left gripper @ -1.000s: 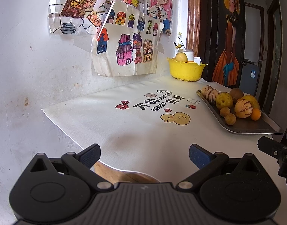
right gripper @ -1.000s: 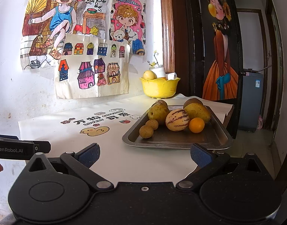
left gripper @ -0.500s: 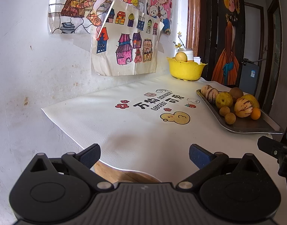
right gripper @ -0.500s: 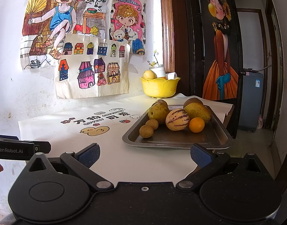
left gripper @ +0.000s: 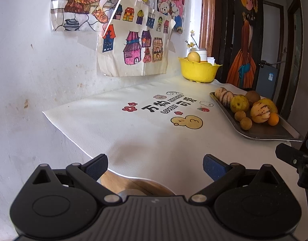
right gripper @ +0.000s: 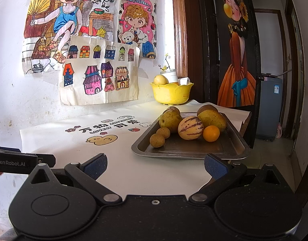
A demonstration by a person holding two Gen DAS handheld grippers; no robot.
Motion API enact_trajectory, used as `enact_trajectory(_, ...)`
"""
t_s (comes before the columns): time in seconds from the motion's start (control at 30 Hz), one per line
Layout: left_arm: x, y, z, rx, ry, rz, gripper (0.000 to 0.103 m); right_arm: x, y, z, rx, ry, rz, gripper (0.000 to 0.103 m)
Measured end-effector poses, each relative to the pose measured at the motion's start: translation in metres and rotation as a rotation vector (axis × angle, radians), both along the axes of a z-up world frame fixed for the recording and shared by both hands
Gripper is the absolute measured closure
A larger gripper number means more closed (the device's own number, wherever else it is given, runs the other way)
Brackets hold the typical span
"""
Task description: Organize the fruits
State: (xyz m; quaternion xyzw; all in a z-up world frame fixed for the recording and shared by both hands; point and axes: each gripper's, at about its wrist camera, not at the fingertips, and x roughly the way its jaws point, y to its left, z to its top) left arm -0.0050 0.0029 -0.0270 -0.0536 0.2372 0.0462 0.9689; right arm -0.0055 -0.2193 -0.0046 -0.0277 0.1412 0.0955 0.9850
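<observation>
Hovering over the near edge of the white tablecloth [left gripper: 117, 132], the left gripper [left gripper: 155, 165] and right gripper [right gripper: 155, 163] both have their blue-padded jaws spread wide with nothing between them. Fruit sits piled on the metal tray [right gripper: 236, 150]: a striped melon [right gripper: 190, 128], a small orange [right gripper: 211, 133] touching it, pears behind. Farther back, the yellow bowl [right gripper: 172, 93] holds one pale fruit [right gripper: 161, 79].
</observation>
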Motion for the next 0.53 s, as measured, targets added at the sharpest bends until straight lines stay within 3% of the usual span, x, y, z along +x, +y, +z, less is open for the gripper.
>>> enact_trajectory(0.53,0.0006,-0.0013,0.0033,0.017,-0.020,-0.012,0.000,-0.0009,0.0021,-0.0044,-0.003,0.010,0.000,0.001)
